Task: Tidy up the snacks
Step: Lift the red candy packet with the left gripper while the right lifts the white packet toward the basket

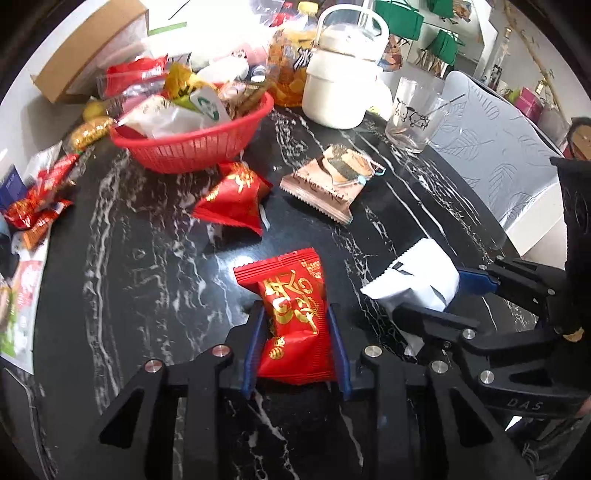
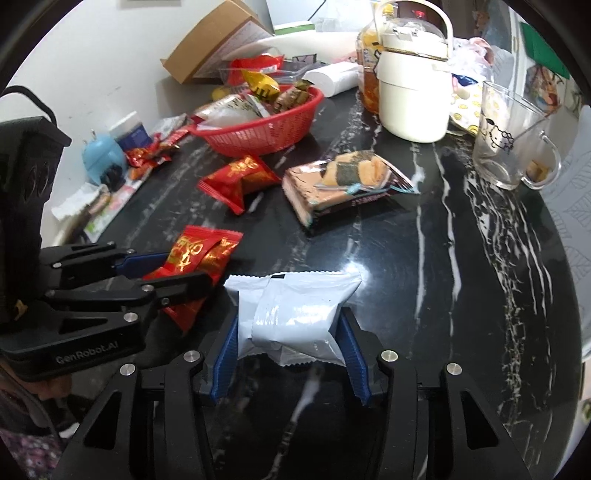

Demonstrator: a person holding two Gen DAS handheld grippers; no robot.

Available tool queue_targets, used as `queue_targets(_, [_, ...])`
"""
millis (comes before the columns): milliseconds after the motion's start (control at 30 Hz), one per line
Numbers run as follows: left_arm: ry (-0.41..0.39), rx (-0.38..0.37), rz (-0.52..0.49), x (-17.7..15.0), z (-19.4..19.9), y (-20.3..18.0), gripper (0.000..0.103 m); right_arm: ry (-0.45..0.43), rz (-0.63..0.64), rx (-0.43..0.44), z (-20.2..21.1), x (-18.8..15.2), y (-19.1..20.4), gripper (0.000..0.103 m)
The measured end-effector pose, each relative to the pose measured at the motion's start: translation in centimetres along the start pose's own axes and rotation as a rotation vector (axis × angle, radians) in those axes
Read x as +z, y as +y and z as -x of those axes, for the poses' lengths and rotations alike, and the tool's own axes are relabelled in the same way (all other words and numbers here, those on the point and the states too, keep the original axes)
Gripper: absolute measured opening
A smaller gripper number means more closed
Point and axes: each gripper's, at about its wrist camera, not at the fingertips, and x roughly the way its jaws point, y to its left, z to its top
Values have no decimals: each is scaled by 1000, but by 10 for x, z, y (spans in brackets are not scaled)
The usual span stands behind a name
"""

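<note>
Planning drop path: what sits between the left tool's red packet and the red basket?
One loose red foil snack packet on the black marble table, left wrist view; otherwise bare up to the red plastic mesh basket.

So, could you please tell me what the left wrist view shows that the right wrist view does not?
Only the left wrist view shows green bags hanging in the background, and the left gripper from behind, shut on a red gold-printed snack packet.

Only the right wrist view shows a pale blue rounded gadget at the table's far left edge, and the right gripper from behind, shut on a white foil snack packet.

Both show the red plastic basket, the cream lidded kettle, the clear glass mug and the black marble table.
</note>
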Motion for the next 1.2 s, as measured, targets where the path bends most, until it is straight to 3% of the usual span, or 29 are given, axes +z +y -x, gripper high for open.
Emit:
queue_targets(633, [-175,-4,3,35,62,13,32,-138,51,52,39,47,25,50])
queue_targets(1200, [-401,57,-37,99,115,30,32,-283,128,54,73,120,34,50])
